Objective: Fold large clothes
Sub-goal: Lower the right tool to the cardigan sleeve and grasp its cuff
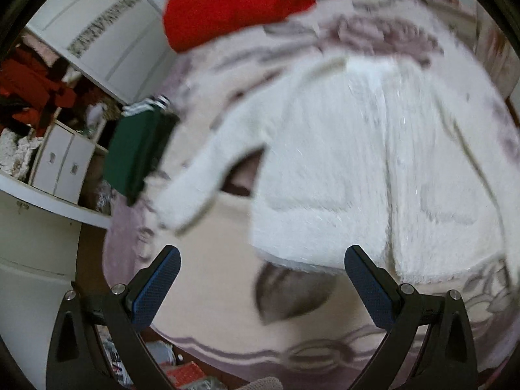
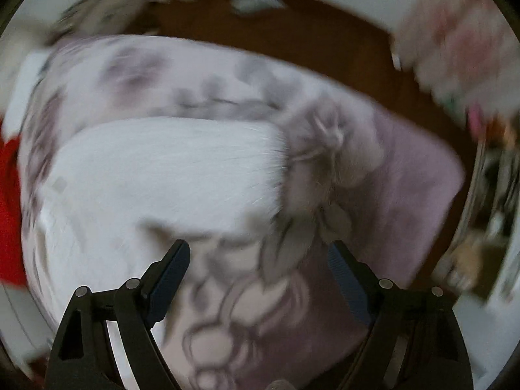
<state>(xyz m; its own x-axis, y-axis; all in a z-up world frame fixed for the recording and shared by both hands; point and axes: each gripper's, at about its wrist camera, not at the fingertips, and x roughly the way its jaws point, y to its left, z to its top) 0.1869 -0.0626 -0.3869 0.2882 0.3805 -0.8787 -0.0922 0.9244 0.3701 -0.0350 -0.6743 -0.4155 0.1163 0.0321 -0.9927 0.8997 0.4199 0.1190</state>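
Observation:
A white fluffy jacket (image 1: 341, 169) lies spread flat on a bed with a pink flowered blanket (image 1: 221, 260), front up, one sleeve (image 1: 201, 182) stretched out to the left. My left gripper (image 1: 261, 260) is open and empty, just above the blanket before the jacket's lower hem. In the blurred right wrist view the jacket (image 2: 156, 175) lies ahead and left. My right gripper (image 2: 258, 253) is open and empty over the blanket (image 2: 406, 188), beside the jacket's edge.
A red garment (image 1: 234, 3) lies at the far end of the bed and shows at the left edge of the right wrist view (image 2: 8, 208). A green garment with white stripes (image 1: 136, 149) hangs over the bed's left side. White cabinets (image 1: 61, 165) stand left. Brown floor (image 2: 308, 42) lies beyond the bed.

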